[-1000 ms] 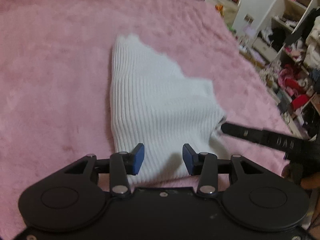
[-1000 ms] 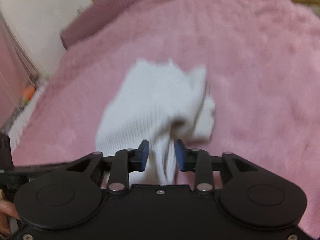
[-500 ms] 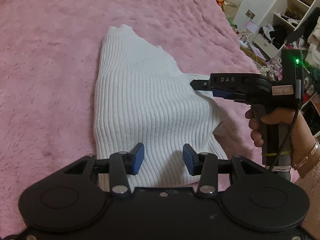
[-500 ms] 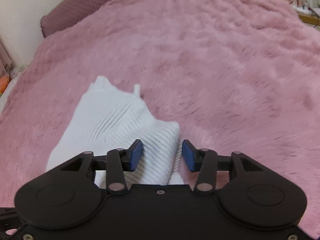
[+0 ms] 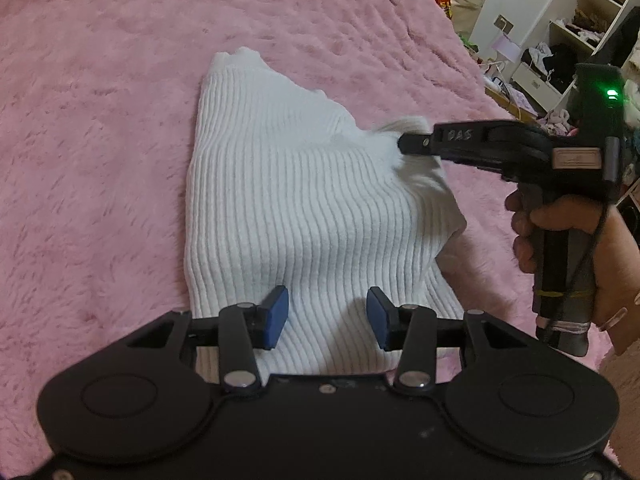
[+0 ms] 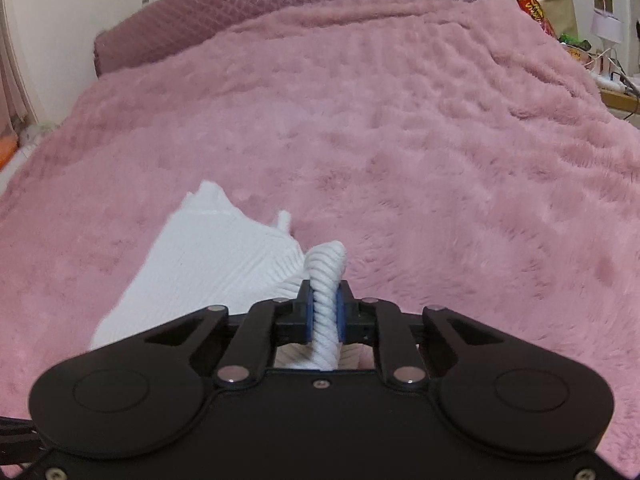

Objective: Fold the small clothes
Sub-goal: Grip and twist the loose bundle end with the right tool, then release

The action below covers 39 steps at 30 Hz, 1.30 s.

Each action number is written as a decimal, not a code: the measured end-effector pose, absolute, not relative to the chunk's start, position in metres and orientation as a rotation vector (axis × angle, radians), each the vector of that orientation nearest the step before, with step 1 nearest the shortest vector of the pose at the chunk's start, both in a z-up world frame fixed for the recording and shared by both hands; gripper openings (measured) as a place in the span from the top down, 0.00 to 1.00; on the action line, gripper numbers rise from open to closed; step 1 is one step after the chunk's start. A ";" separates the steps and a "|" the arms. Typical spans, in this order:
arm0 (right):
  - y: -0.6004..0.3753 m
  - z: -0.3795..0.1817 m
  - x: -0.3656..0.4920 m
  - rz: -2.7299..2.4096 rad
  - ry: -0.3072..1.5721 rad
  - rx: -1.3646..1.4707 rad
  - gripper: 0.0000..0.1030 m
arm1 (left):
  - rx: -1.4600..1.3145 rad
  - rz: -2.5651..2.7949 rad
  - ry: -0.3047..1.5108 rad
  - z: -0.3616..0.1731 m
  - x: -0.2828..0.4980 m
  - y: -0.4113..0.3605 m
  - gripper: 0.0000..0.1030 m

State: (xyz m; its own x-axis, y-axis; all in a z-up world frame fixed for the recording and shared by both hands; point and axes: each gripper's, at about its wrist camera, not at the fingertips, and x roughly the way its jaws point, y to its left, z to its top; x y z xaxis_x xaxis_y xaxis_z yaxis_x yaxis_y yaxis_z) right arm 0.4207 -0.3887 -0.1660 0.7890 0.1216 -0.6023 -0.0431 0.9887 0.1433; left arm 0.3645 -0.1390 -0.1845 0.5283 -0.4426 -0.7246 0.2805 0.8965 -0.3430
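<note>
Left wrist view shows the white knit top [image 5: 304, 208] lying on the fuzzy pink blanket [image 5: 100, 140]. It is long and thin, and its long way runs from the near edge, under the left gripper [image 5: 327, 316], up and away to a small pointy end. In the right wrist view the same top [image 6: 216, 256] lies to the left on the pink blanket [image 6: 440, 168].

The right gripper [image 6: 323, 314] has pinched a bunch of the knit at the top's right edge, about half way along. Its blue pads [image 6: 308, 316] are squeezed tight on that fold, and the cloth there is pulled up into a little ridge. A hand [image 5: 576, 248] holds this gripper, which comes in from the right side [image 5: 404, 145].

The left gripper is held just over the near end of the top. Its jaws stand wide apart, with the knit showing between the blue pads [image 5: 276, 312], and nothing is gripped there.

So the right hand already has the side edge, and the left hand is nearer to the bottom end. My guess is that the held edge should go across to the left, over the long middle of the top. The soft knit may sag or slip as it goes.
</note>
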 end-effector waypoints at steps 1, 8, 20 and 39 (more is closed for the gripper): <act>-0.388 -0.174 0.424 0.078 0.674 0.116 0.90 | -0.197 -0.435 0.920 -0.185 0.365 -0.139 0.55; -0.391 -0.192 0.425 0.076 0.696 0.123 0.85 | -0.194 -0.450 0.936 -0.185 0.370 -0.138 0.55; -0.444 -0.161 0.365 0.241 0.659 0.418 0.44 | -0.397 -0.446 0.852 -0.146 0.384 -0.057 0.54; -0.478 -0.234 0.355 0.420 0.790 0.919 0.37 | -0.727 -0.547 1.032 -0.216 0.475 -0.017 0.51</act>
State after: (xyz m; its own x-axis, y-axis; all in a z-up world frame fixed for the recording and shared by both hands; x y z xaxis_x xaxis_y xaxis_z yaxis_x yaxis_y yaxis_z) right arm 0.3546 -0.4782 -0.2342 0.6517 0.6296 -0.4229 0.0023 0.5559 0.8312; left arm 0.4747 -0.0166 -0.2160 0.4188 -0.7098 -0.5665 0.0706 0.6473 -0.7589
